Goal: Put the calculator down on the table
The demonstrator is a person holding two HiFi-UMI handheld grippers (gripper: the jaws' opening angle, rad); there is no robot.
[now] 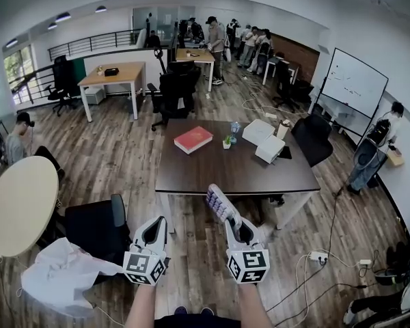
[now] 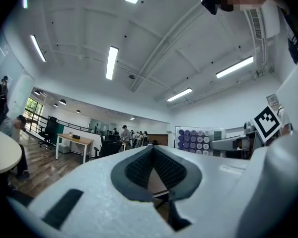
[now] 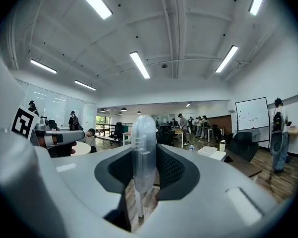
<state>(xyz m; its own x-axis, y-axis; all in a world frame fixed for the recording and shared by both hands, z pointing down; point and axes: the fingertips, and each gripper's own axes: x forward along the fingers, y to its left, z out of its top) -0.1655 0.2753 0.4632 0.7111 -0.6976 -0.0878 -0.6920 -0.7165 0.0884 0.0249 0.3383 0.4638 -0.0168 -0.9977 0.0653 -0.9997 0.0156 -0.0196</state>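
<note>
In the head view my right gripper (image 1: 234, 225) is shut on the lower end of a white calculator (image 1: 221, 203) with purple keys. The calculator juts forward, in the air, just short of the near edge of the dark brown table (image 1: 239, 175). The right gripper view shows the calculator (image 3: 143, 148) edge-on, clamped between the dark pads. To its left and level with it, my left gripper (image 1: 154, 232) has its pads together with nothing between them. The left gripper view shows these closed pads (image 2: 139, 168) and the calculator's keys (image 2: 198, 139) off to the right.
On the table lie a red book (image 1: 193, 139), white boxes (image 1: 263, 139), a small plant pot (image 1: 227, 143) and a cup (image 1: 283, 128). A black chair (image 1: 96, 227) and white cloth (image 1: 61, 275) are at the near left. A round pale table (image 1: 17, 203) stands further left, and cables (image 1: 321, 258) run over the floor on the right.
</note>
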